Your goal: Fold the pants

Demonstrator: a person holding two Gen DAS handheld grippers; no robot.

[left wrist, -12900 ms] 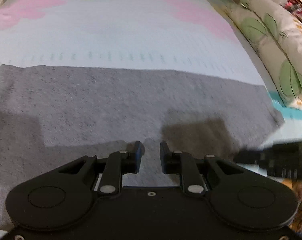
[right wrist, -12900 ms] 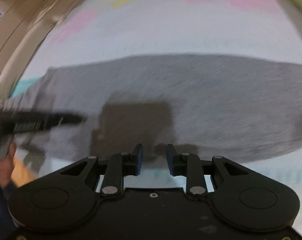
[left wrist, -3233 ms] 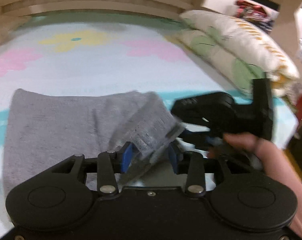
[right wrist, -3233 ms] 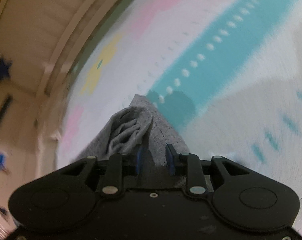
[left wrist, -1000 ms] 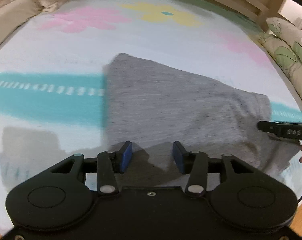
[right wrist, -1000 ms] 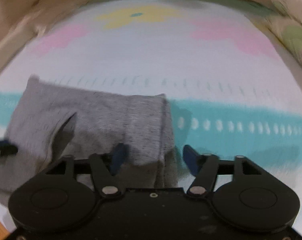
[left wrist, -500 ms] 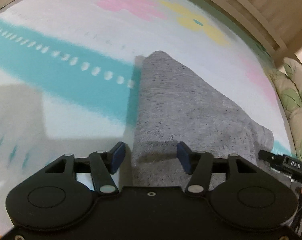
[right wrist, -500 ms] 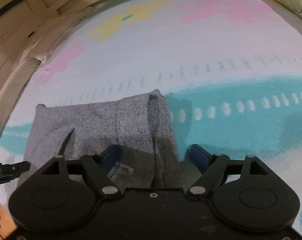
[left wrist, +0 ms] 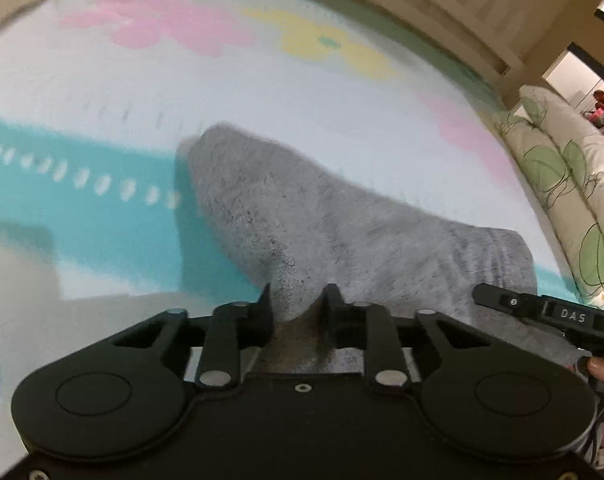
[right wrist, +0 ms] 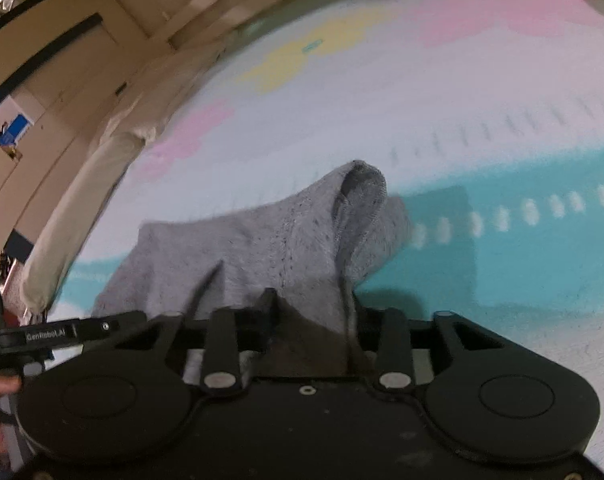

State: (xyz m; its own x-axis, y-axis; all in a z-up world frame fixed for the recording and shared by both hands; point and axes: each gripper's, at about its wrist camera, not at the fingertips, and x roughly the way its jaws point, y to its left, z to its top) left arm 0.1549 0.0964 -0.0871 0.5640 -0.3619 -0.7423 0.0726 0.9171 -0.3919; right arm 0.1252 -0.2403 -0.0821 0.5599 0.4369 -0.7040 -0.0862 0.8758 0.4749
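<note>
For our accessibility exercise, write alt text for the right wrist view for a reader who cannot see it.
The right gripper is closed on the near edge of folded grey pants, lifting a bunched corner off a pastel bedspread with a teal stripe and pink and yellow flowers. At lower left, the left gripper reaches toward the same near edge.

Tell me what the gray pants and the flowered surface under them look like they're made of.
Gray pants: soft heathered knit, likely cotton fleece; it shows dark flecks, a fuzzy matte surface and limp draping. Flowered bedcover: matte woven or quilted fabric, apparently; blur hides the weave.
</note>
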